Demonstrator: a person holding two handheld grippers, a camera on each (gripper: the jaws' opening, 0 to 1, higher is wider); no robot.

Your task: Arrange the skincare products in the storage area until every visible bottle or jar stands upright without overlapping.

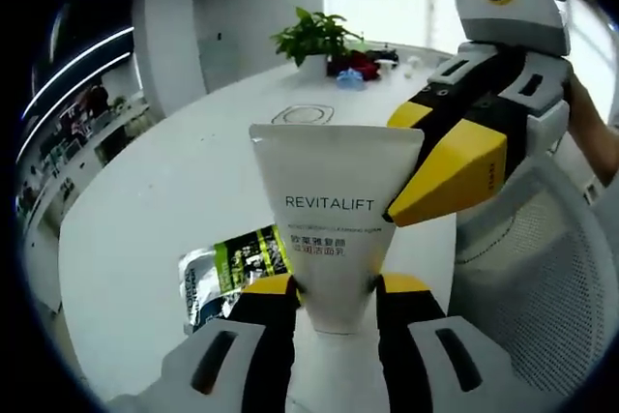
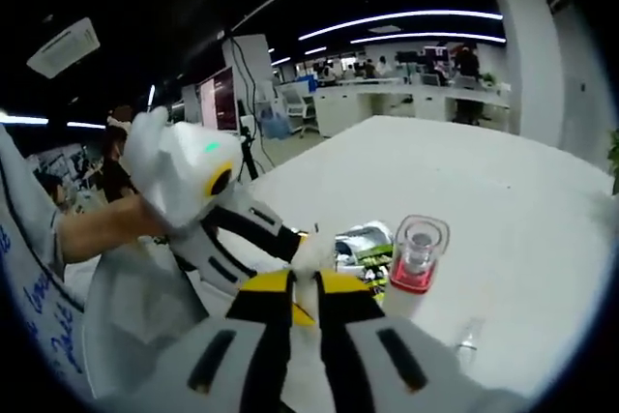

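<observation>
In the left gripper view, the left gripper [image 1: 334, 287] holds a white tube [image 1: 334, 220] between its yellow-tipped fingers [image 1: 266, 289], clamped near the narrow lower end so the flat crimped edge points away from the camera. The tube reads "REVITALIFT", with a line of small print and Chinese characters below that I cannot make out. The right gripper [image 1: 426, 195] comes in from the right and pinches the tube's upper right edge. Behind the tube, a green-and-black sachet [image 1: 227, 273] lies flat on the white counter [image 1: 174, 191]; its writing is too small to read. A potted plant [image 1: 314, 38] stands at the far side.

In the right gripper view, the right gripper's fingers [image 2: 271, 302] are drawn together on the tube's thin edge. Just beside them a clear bottle [image 2: 418, 258] with a pink band stands upright on the counter, with the sachet behind it.

By my reading the task is underway: one bottle stands, while the tube is off the counter and not yet set upright.
</observation>
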